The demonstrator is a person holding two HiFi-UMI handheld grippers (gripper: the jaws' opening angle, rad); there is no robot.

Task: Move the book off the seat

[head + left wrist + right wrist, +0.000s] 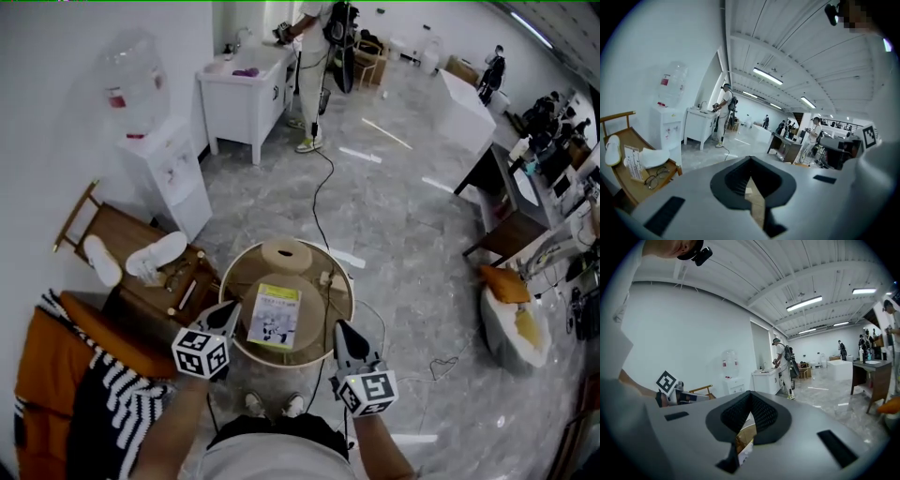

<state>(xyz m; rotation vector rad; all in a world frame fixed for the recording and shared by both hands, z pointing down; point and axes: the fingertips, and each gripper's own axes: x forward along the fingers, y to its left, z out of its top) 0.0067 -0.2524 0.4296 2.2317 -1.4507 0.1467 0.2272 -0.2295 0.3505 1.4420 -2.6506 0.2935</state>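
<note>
Lying on the seat (242, 281), the book (274, 316) sits between the left gripper (231, 313) and right gripper (341, 331), both pressed together.

White water dispenser (173, 171) beside wooden chair (117, 236) with slippers (157, 255)

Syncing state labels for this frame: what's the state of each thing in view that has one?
Yellow-and-white paperback book: closed, lying flat on the seat, not gripped.
Round tan seat: upright, book on top of it.
Left gripper: jaws shut, nothing between them.
Right gripper: jaws shut, nothing between them.
</note>
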